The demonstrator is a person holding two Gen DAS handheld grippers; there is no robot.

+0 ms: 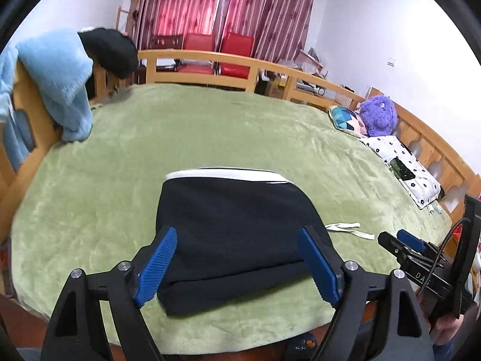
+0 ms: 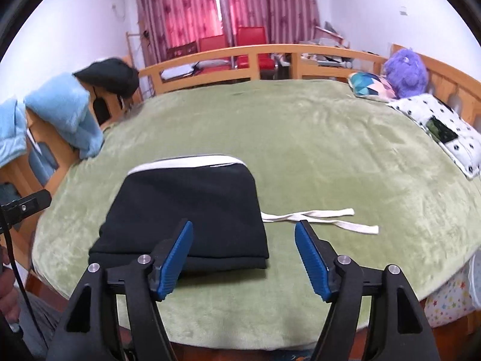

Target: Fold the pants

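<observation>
The black pants [image 1: 237, 234] lie folded into a compact stack on the green blanket, with a white waistband edge at the far side; they also show in the right wrist view [image 2: 186, 210]. White drawstrings [image 2: 324, 219] trail out to the right of the stack. My left gripper [image 1: 237, 258] is open and empty, hovering just above the near edge of the pants. My right gripper [image 2: 243, 249] is open and empty, near the stack's right front corner; it also shows in the left wrist view [image 1: 402, 242].
The green blanket [image 2: 330, 156] covers a bed with a wooden rail [image 2: 255, 54]. A light blue blanket [image 1: 57, 81] hangs over the left rail. A spotted pillow [image 2: 442, 126], a patterned cushion and a purple plush toy [image 2: 405, 72] lie at the far right.
</observation>
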